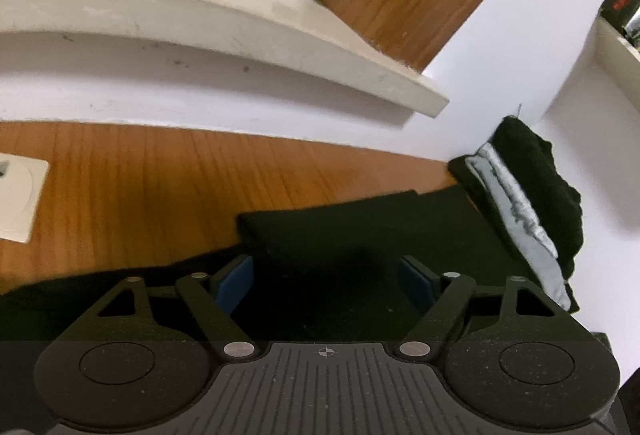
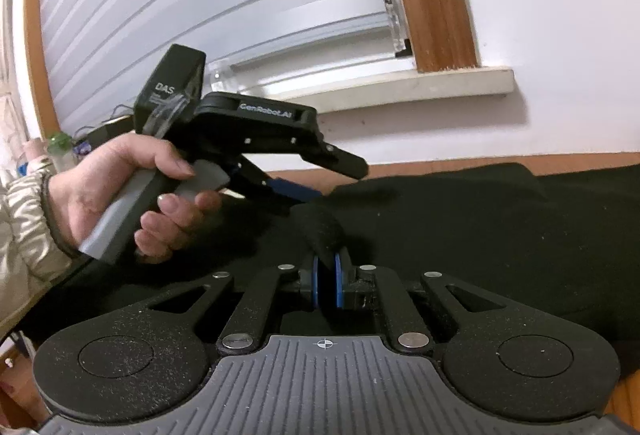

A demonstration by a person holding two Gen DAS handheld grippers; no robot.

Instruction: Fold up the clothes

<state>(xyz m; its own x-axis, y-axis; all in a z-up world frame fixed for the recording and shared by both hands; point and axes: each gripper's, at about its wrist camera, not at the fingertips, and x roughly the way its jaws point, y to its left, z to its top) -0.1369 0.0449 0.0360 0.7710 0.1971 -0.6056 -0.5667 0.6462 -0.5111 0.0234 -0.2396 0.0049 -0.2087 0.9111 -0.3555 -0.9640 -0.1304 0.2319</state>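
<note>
Pinching black cloth [image 2: 440, 219]: right gripper [image 2: 327, 275] | left gripper [image 1: 326, 275] spread wide, nearer folded edge at 12 o'clock

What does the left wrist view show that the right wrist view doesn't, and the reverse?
Left wrist only: a folded pile of black and grey clothes against the wall, and a white socket plate. Right wrist only: the person's hand holding the left gripper, and the right gripper shut on a fold of the black garment. Both: that garment, the windowsill, the blinds.
</note>
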